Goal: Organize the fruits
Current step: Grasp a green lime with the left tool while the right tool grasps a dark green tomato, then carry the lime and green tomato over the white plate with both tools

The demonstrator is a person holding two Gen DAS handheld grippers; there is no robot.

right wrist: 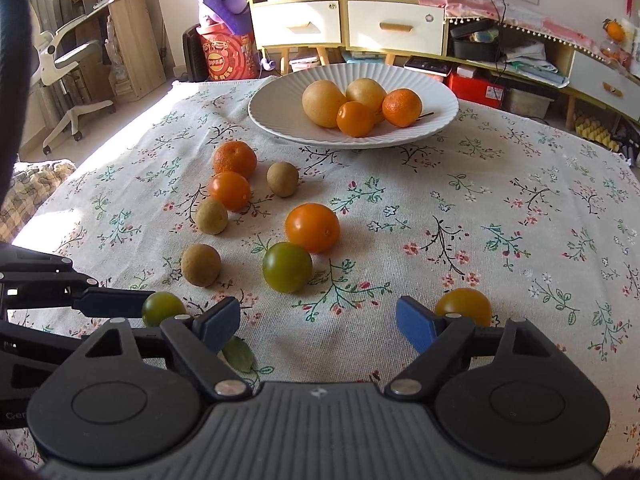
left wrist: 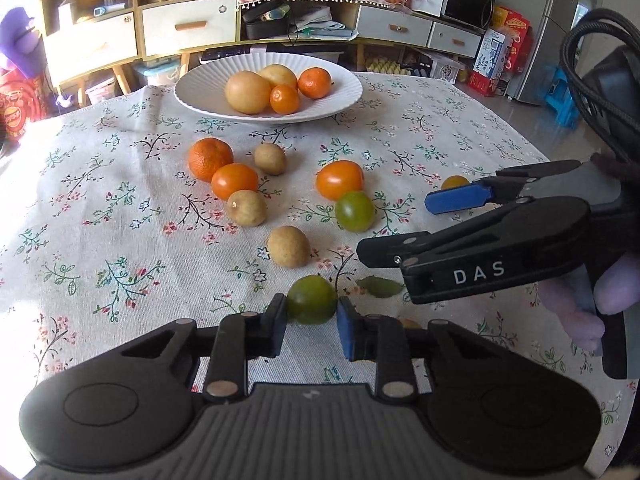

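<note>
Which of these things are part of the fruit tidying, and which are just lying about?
Part of the job:
- white bowl, four fruits in it
- loose fruits on the cloth, such as the orange tomato
- green tomato, gripped in the left tongs
- right tongs, open

Just lying about:
- green leaf
- floral tablecloth
- cabinets
- desk chair

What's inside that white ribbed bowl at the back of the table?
The white bowl holds four fruits: two pale yellow round ones, a small orange tomato and a mandarin. Whatever lies beneath or behind them is hidden.
</note>
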